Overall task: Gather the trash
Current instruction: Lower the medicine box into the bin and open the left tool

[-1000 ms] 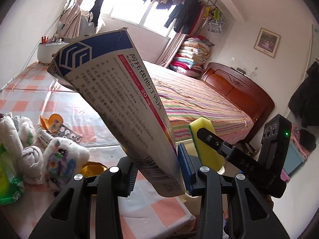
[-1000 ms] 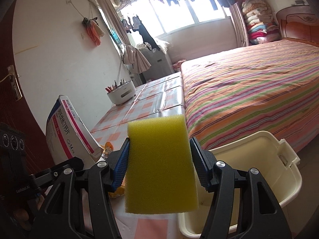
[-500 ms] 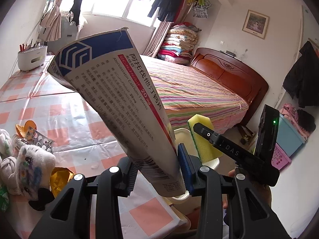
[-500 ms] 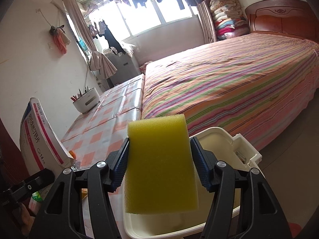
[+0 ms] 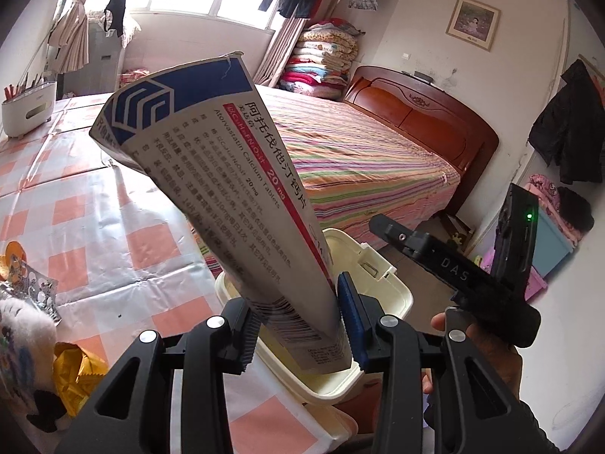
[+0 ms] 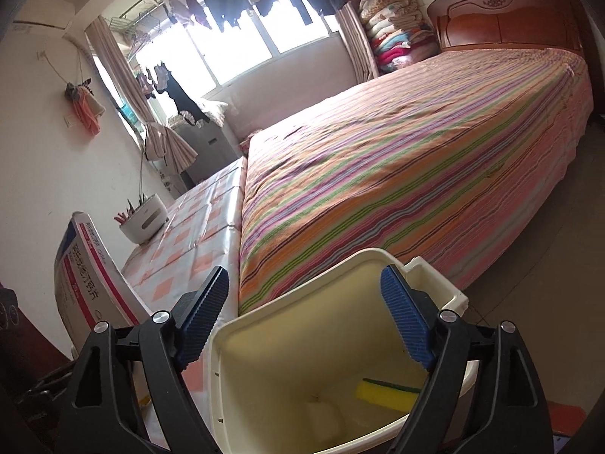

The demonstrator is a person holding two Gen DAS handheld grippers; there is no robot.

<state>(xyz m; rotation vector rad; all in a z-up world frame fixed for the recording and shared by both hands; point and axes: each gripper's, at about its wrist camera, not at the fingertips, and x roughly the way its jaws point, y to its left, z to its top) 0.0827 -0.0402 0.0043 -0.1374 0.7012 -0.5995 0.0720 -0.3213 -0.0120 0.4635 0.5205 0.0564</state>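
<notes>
1. Right gripper (image 6: 302, 321) hung over the cream bin (image 6: 287, 344), its jaws just opened wide with nothing between them
2. Yellow sponge (image 6: 385, 393) lay at the bottom of the bin, beside something pale
3. Left gripper (image 5: 298, 325) was clamped on the lower end of a white-and-blue medicine box (image 5: 227, 196), which tilted up and away above the bin's near rim
4. Checked tablecloth (image 5: 113, 227) carried wrappers (image 5: 75, 370) at its left edge
</notes>
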